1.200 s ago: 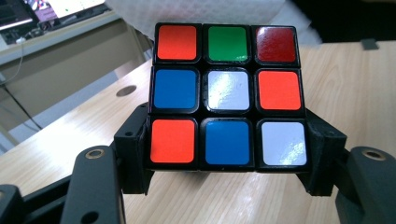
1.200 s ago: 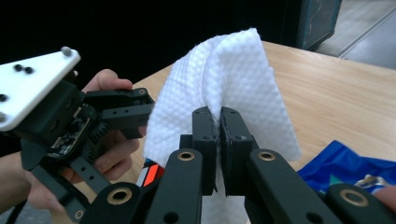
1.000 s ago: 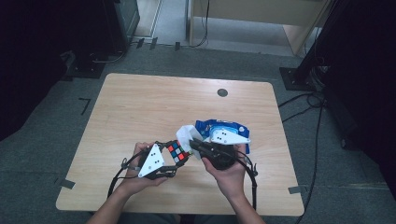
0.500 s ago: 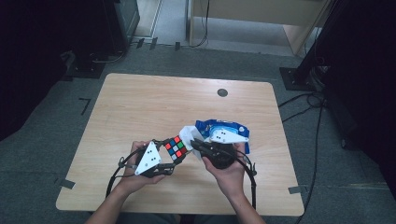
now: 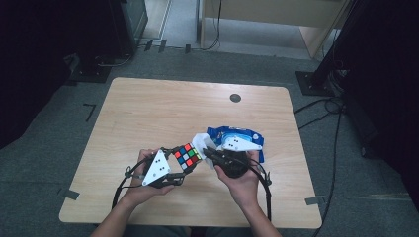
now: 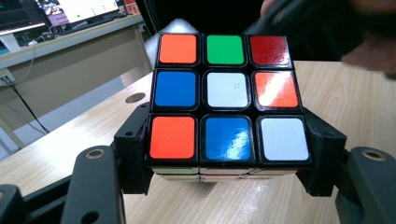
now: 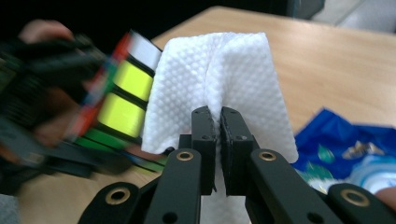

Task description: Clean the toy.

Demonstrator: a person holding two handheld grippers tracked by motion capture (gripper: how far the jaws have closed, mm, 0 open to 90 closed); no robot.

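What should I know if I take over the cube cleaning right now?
Left tool: shut on the cube, held above the table.
Right tool: shut on a white wipe, which is right beside the cube's yellow side.
Blue wipe pack: on the table behind the right hand.
Done: cube and wipe both gripped.
Left, probably: rub the wipe over the cube's faces.

cube [image 5: 187,156] | nudged slightly toward wipe [image 5: 201,143] | now touching
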